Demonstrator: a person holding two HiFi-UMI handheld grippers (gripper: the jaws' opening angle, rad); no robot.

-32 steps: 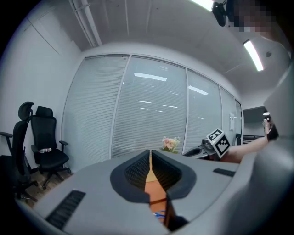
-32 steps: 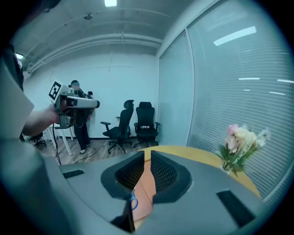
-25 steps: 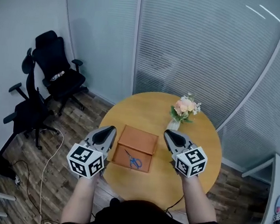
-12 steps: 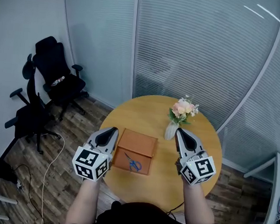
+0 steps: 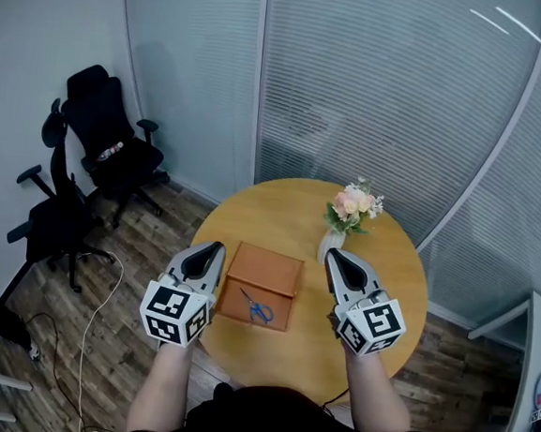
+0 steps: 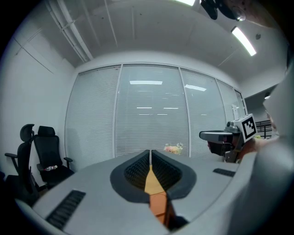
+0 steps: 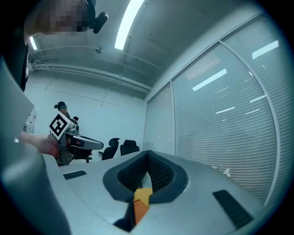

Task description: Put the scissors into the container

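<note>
**Both grippers poised over the container, fingers closed and empty**

The left gripper point(image 5: 213, 250) and the right gripper point(image 5: 333, 256) are held above a round wooden tabletop point(image 5: 290, 212). Each gripper view shows its two fingers pressed together at the tips, with nothing between them.

A brown square container point(image 5: 268, 268) sits between the two sets of fingers. The blue-handled scissors point(image 5: 260, 310) lie on its near part, slightly behind both fingertips and closer to the left ones. The head view does not settle whether they rest in a hollow of the container or on a closed upper face, so the progress of the task cannot be judged with confidence.

If a grasp is the step in hand, it would probably go best as follows:
- One set of fingers is opened before it descends.
- It is then brought straight down over the scissors.
- It closes across the handles or the pivot, since the flat, thin blades offer little to hold.
- The other gripper could steady the container, which may slide on the smooth wood.

A white vase of pink flowers point(image 5: 334, 244) stands just beyond the right fingers and looks easy to tip. A sweep forward on that side carries the main risk.

The container lies near the tabletop's edge below the left fingers, so little surface remains on that side. Bare tabletop opens beyond the container and behind the right fingers. Black office chairs point(image 5: 102, 153) stand well apart, far out from the left fingers.
</note>
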